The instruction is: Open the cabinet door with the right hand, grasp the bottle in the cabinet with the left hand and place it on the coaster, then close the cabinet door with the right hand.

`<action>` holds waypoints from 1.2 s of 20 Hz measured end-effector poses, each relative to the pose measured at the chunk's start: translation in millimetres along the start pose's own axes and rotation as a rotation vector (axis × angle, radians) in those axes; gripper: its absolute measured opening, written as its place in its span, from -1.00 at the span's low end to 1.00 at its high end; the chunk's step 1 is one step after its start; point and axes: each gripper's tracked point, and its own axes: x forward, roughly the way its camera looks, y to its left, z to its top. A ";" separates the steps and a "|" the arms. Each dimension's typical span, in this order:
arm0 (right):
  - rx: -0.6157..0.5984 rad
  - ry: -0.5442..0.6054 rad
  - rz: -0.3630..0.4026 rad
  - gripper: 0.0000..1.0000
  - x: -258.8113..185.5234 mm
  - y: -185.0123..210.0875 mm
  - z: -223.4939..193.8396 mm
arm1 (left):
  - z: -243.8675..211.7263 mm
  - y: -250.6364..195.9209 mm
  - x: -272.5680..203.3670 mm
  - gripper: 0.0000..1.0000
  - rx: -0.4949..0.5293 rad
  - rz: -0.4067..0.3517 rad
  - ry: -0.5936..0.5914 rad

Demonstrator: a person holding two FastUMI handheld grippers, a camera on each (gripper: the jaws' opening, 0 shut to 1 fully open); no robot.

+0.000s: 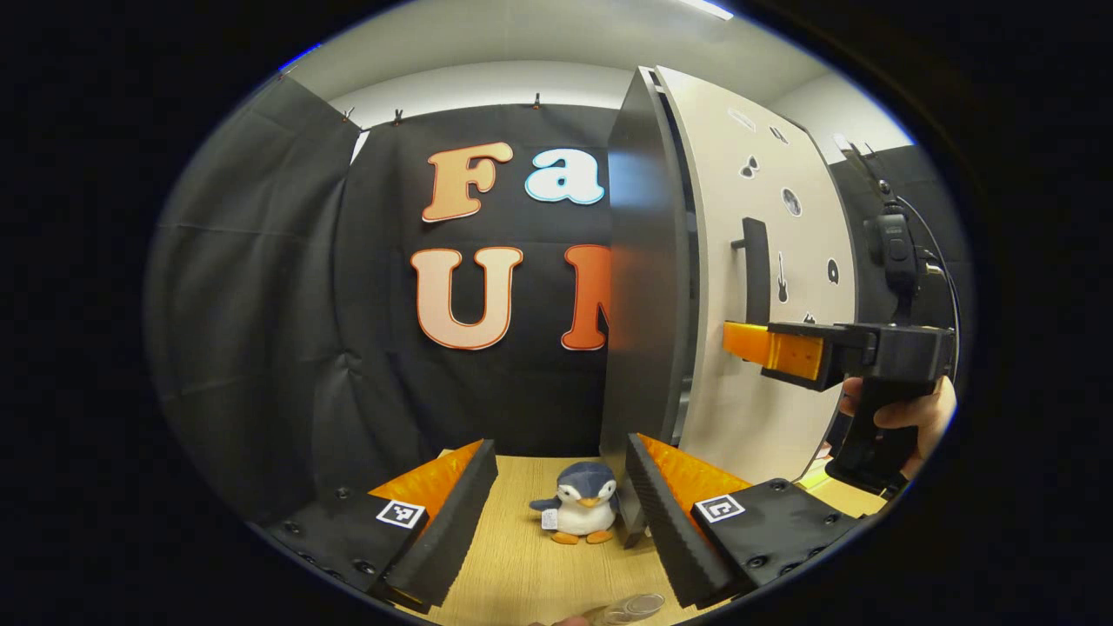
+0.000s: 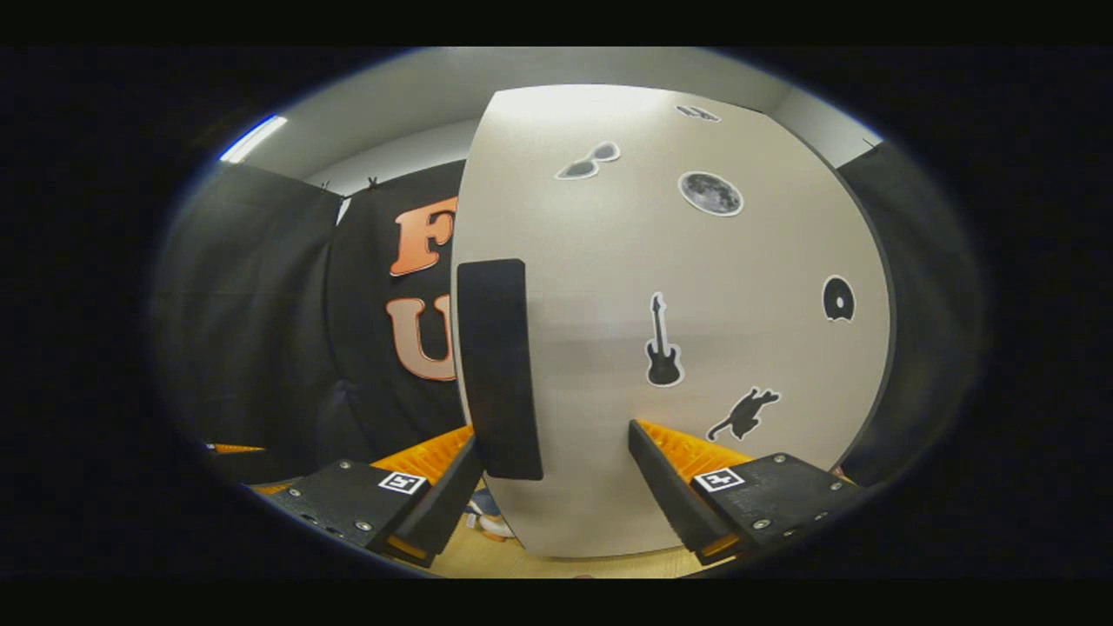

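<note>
the table (image 1: 513, 556) is light wood. a small plush penguin (image 1: 581, 513) stands upright on it, ahead of the left tongs (image 1: 561, 474) and between their fingers, nearer the right one. the cabinet (image 1: 648, 287) stands on the table just beside the penguin.

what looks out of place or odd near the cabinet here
A small grey and white plush penguin stands upright on the light wooden table beside the dark-sided cabinet, unrelated to the task. Nothing looks spilled, tilted or damaged; the pale sticker-covered cabinet door hangs straight.
</note>
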 end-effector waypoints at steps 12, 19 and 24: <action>-0.036 -0.052 -0.020 0.94 -9.5 0.4 19.2 | 8.4 -2.7 -18.9 0.89 -0.021 0.031 -0.008; -0.038 -0.005 -0.031 0.94 -102.4 -11.1 30.5 | 29.6 -26.7 -51.2 0.89 -0.016 0.031 -0.040; -0.015 0.024 -0.080 0.94 -185.2 -37.0 26.5 | 43.0 -50.9 -84.6 0.89 0.004 0.027 -0.065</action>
